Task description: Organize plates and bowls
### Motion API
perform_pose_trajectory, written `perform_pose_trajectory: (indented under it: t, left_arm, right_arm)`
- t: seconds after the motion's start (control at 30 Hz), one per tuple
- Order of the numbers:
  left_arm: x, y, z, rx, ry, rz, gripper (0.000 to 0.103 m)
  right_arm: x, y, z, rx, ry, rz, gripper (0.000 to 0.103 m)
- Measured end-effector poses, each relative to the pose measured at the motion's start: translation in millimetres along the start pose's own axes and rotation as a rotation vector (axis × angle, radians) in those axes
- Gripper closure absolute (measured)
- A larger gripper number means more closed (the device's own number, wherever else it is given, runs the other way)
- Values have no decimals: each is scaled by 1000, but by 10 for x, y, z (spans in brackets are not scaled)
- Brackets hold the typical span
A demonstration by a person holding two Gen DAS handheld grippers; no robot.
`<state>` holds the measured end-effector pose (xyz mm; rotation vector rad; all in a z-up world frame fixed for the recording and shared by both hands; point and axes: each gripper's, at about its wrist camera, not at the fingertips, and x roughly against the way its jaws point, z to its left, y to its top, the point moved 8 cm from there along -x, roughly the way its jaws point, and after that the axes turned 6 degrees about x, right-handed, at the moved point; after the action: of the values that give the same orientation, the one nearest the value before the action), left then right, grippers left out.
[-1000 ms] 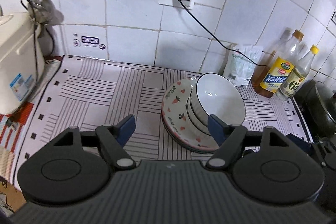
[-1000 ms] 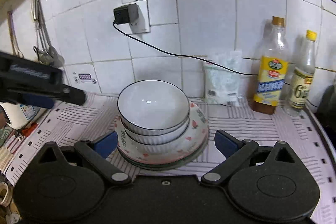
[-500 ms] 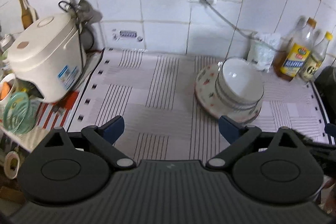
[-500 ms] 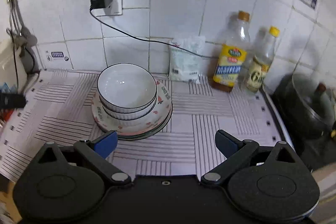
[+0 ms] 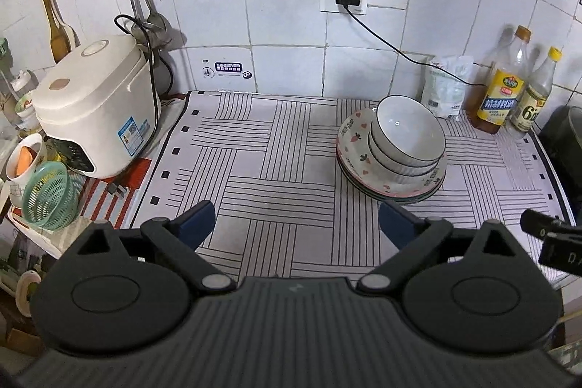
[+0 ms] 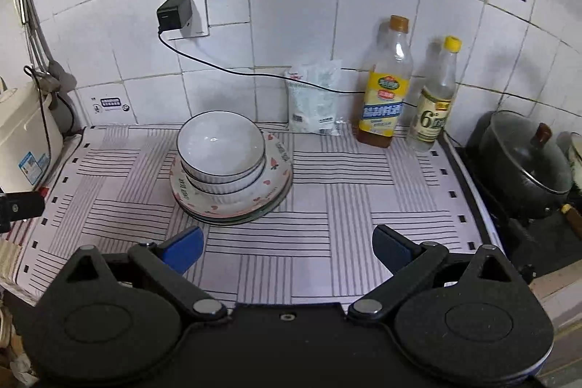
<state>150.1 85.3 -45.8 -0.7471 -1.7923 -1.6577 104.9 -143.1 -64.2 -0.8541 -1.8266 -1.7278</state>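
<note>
Above the mat | left tool wide open, empty | right tool wide open, empty

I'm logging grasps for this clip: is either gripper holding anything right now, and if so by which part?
Nothing is held. The left gripper and right gripper are both open and empty, short of the stacked bowls and plates.

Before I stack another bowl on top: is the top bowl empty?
Empty. The top bowl sits upright and shows only bare, glossy white inside from both wrist views.
</note>
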Motion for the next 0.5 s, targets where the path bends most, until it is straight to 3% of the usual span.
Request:
perform_pose_trajectory:
  t: [0.5]
  left_arm:
    - [223,-85,-83,-31,-17,-9,5]
  right_arm:
    - [197,-14,-56,7,-7,-18,2]
